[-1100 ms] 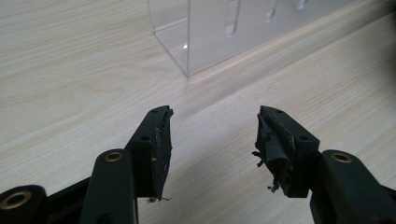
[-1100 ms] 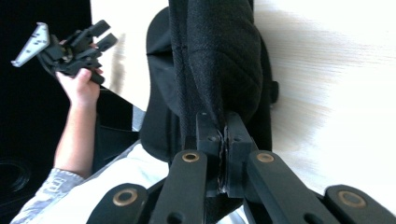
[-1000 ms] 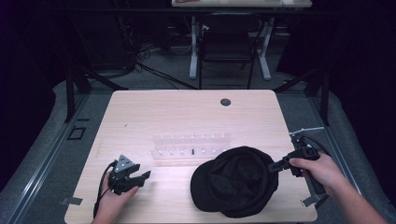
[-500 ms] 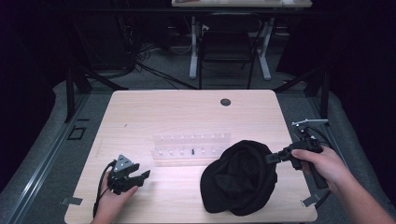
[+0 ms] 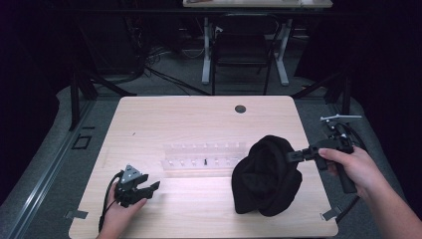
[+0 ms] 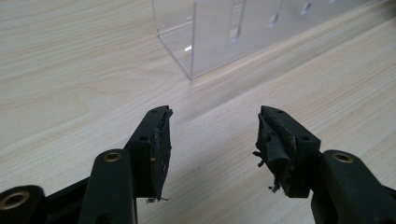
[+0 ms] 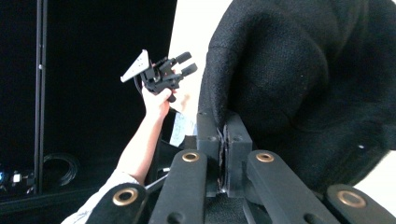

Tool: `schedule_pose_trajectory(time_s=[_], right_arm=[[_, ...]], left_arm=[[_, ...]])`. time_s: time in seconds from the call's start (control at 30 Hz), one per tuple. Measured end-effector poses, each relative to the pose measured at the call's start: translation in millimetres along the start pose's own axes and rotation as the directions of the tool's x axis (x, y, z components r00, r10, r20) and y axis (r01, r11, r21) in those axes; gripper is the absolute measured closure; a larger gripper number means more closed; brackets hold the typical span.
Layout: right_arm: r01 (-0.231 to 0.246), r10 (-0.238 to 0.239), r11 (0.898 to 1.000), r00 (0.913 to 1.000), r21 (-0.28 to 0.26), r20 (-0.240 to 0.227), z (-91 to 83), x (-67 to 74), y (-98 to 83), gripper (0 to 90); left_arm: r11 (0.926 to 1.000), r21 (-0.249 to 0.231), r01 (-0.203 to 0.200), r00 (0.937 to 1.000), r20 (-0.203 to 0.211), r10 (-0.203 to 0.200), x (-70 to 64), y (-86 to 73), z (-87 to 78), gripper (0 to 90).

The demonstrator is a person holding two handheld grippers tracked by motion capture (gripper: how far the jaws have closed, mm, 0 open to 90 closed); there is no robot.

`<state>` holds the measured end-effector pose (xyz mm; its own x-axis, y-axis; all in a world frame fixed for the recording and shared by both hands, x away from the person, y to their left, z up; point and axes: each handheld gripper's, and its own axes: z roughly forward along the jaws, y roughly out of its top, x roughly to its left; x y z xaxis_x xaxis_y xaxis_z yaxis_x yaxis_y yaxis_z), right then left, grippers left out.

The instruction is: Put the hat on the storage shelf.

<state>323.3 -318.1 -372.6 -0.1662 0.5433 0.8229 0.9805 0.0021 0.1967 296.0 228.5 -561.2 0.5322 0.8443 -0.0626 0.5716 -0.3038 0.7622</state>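
Right tool (image 5: 291,156): pressed together on the edge of the black cap (image 5: 266,175), at the desk's right edge.
Black cap: bunched and partly lifted, near the front right corner of the desk (image 5: 199,119).
Left tool (image 5: 149,187): spread, holding nothing, near the front left corner.
Clear rack (image 5: 204,154): mid-desk, just left of the cap.

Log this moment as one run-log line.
right gripper: shut on black hat, lifting its edge | left gripper: open, empty, over table | clear rack: untouched
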Motion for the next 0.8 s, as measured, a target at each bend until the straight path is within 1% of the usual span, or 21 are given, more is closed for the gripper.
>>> schedule_pose_trajectory(time_s=[0.23, 0.27, 0.33, 0.37, 0.4, 0.5, 0.53, 0.57, 0.6, 0.63, 0.67, 0.73, 0.8], right_arm=[[0.005, -0.006, 0.999, 0.9999, -0.050, -0.009, -14.5, 6.5, 2.3, 88.1], [0.013, -0.013, 0.999, 0.9999, -0.052, -0.011, -16.1, 6.8, 2.7, 88.1], [0.009, -0.010, 0.997, 0.9998, -0.074, -0.019, -21.4, 10.9, 3.5, 88.2], [0.009, -0.010, 0.997, 0.9998, -0.074, -0.019, -21.4, 10.9, 3.5, 88.2], [0.015, -0.017, 0.996, 0.9996, -0.084, -0.024, -24.8, 13.7, 4.5, 88.2], [0.021, -0.024, 0.995, 0.9993, -0.097, -0.030, -27.5, 16.9, 5.8, 88.1], [0.020, -0.024, 0.994, 0.9991, -0.110, -0.036, -29.4, 21.5, 7.2, 88.2], [0.020, -0.024, 0.994, 0.9991, -0.110, -0.036, -29.4, 21.5, 7.2, 88.2], [0.030, -0.035, 0.993, 0.9987, -0.112, -0.038, -31.6, 26.1, 9.0, 88.2], [0.026, -0.031, 0.992, 0.9987, -0.120, -0.040, -31.8, 28.4, 9.5, 88.2], [0.026, -0.031, 0.992, 0.9987, -0.120, -0.040, -31.8, 28.4, 9.5, 88.2], [0.040, -0.045, 0.992, 0.9983, -0.122, -0.038, -33.3, 32.5, 11.4, 88.2], [0.041, -0.046, 0.990, 0.9983, -0.132, -0.037, -34.0, 36.9, 13.0, 88.2]], left_arm=[[1.0000, 0.003, 0.001, 1.0000, 0.002, -0.001, -0.1, -0.1, 0.6, 43.8], [1.0000, 0.007, -0.003, 1.0000, 0.003, 0.003, 0.2, 0.0, 0.5, 43.7], [1.0000, 0.008, -0.004, 1.0000, 0.002, 0.004, 0.0, -0.1, 0.8, 43.7], [0.9999, 0.008, -0.007, 1.0000, 0.001, 0.007, 0.0, 0.0, 0.8, 43.7], [0.9999, 0.009, -0.007, 1.0000, 0.000, 0.007, 0.0, 0.0, 0.9, 43.7], [1.0000, 0.008, -0.005, 1.0000, 0.000, 0.005, -0.1, -0.1, 0.9, 43.7], [1.0000, 0.007, -0.006, 1.0000, 0.001, 0.006, -0.1, -0.1, 0.9, 43.7], [0.9999, 0.008, -0.009, 1.0000, 0.001, 0.009, 0.1, 0.0, 0.8, 43.7], [0.9999, 0.008, -0.010, 0.9999, 0.002, 0.010, 0.2, 0.0, 0.6, 43.7], [0.9999, 0.007, -0.010, 1.0000, 0.001, 0.010, 0.2, 0.0, 0.6, 43.7], [0.9999, 0.007, -0.010, 1.0000, 0.001, 0.010, 0.2, 0.0, 0.6, 43.6], [0.9999, 0.008, -0.006, 1.0000, 0.002, 0.006, 0.0, -0.1, 0.7, 43.7], [0.9999, 0.007, -0.010, 0.9999, 0.003, 0.010, 0.1, 0.0, 0.6, 43.6]])
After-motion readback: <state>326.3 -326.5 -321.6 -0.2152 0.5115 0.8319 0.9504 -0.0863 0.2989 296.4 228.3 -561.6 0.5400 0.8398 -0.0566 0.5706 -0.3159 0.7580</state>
